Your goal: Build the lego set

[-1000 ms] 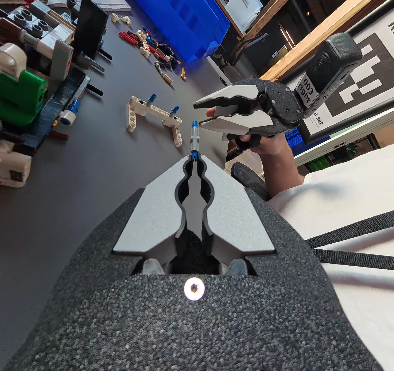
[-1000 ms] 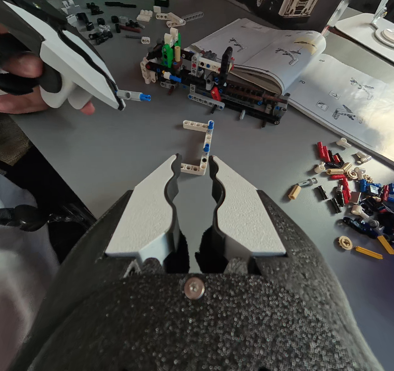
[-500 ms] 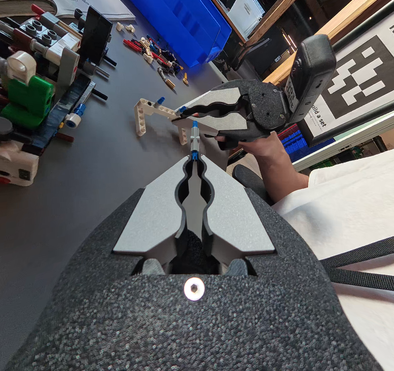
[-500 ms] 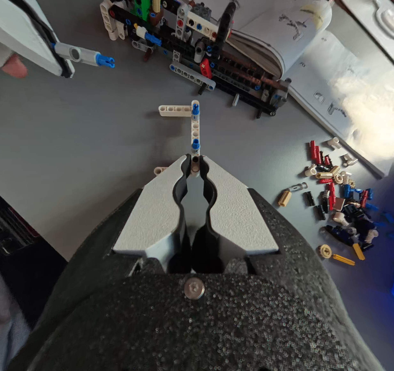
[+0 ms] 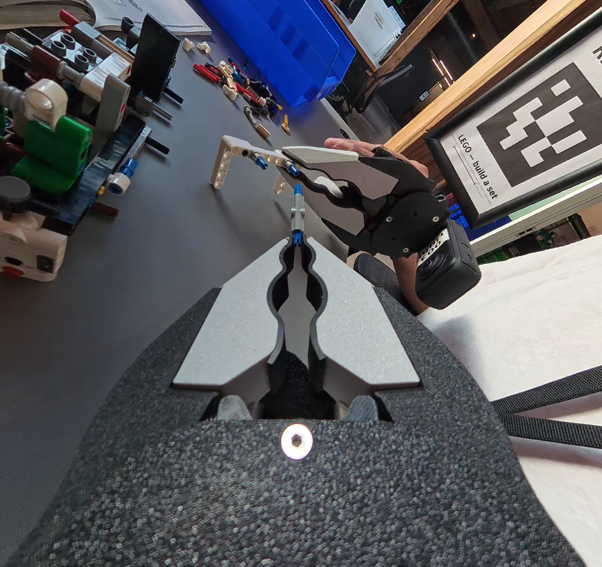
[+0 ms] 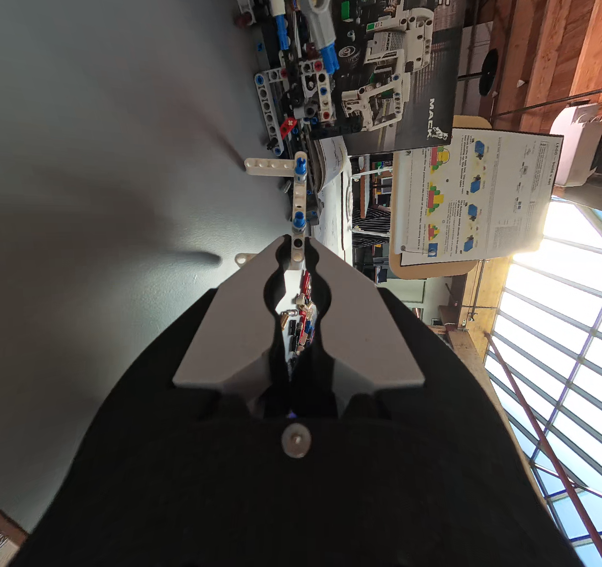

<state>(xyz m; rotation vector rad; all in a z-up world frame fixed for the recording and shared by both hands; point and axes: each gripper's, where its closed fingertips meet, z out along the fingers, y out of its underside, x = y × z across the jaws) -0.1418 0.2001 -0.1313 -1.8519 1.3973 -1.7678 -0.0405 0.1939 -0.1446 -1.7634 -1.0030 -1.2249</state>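
left gripper [image 5: 295, 242]: jaws closed on grey connector with blue pins [image 5: 297, 214], held above surface [image 5: 130, 307] | right gripper [image 6: 297, 246]: jaws closed on white U-frame [image 6: 298, 199], raised, two blue pins in it | blue bin [image 5: 277, 30]: contents not visible | loose parts [image 5: 241, 85] lie beside bin | partly built model [image 5: 58, 128] on surface
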